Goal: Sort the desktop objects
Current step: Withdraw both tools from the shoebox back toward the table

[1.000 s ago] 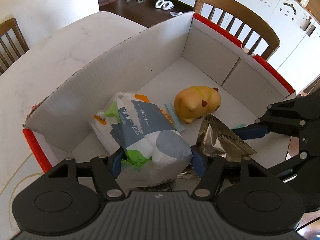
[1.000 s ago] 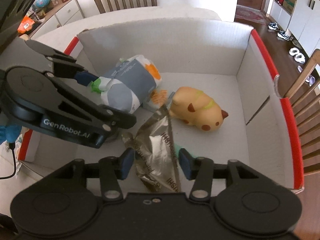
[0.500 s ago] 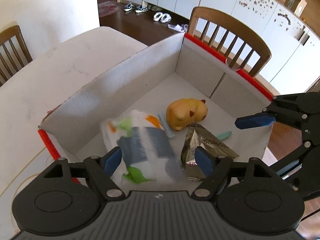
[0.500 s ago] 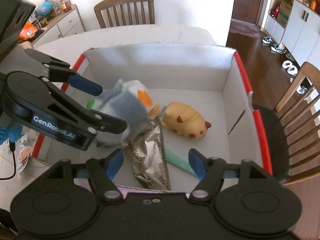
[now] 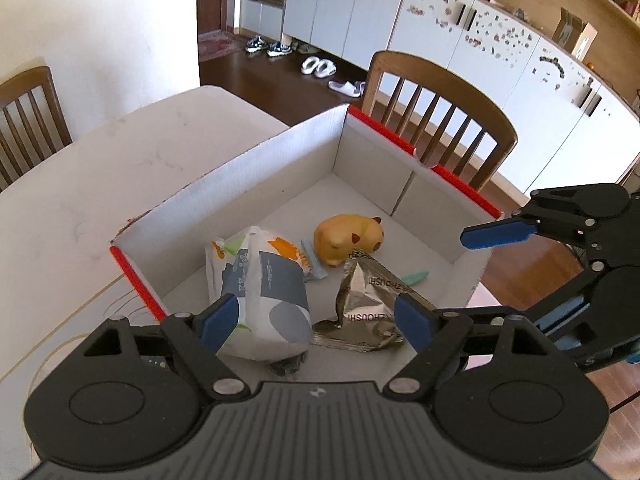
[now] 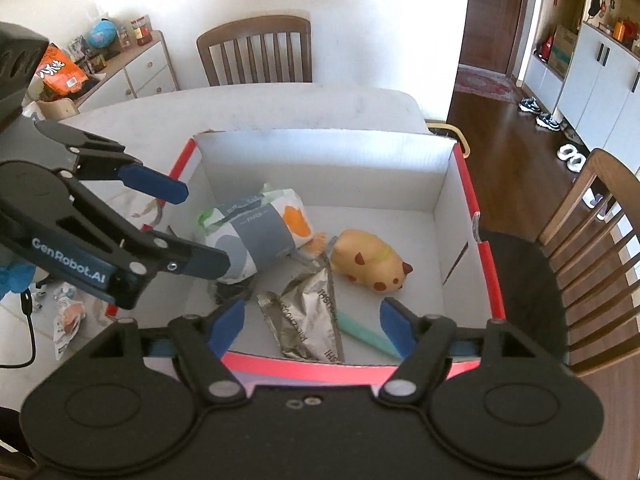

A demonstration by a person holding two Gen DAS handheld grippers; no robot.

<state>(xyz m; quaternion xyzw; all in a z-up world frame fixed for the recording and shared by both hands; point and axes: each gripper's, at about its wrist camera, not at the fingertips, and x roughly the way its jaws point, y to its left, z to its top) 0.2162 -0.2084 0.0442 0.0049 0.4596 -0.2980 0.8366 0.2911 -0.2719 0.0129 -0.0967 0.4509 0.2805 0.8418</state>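
- Your left gripper [image 5: 316,318] has its jaws spread wide and holds nothing; it hangs above the near end of the box [image 5: 256,184].
- Your right gripper [image 6: 312,326] is also wide open and empty, above the box's red-edged near wall, well clear of the things inside.
- Seen from the right wrist, the left gripper [image 6: 192,228] reaches in over the box's left side, its two blue fingers far apart.
- Seen from the left wrist, the right gripper [image 5: 520,272] sits over the box's right corner, one blue finger pointing inward.
- The tissue pack [image 5: 264,292], white with a grey band and green and orange patches, lies on the box floor, partly behind the left gripper's left finger in the left wrist view.
- The silver foil packet [image 6: 312,320] lies crumpled just beside the tissue pack, toward the middle of the box.
- The yellow animal toy [image 6: 370,264] rests on the box floor beyond the packet, near the far right wall.
- A teal stick [image 6: 360,334] lies beside the packet; you cannot tell whether they touch.
- The box stands on the white desk [image 5: 80,184], with a wooden chair [image 5: 440,116] behind it.
- Small wrappers [image 6: 68,316] lie on the desk outside the box's left wall.
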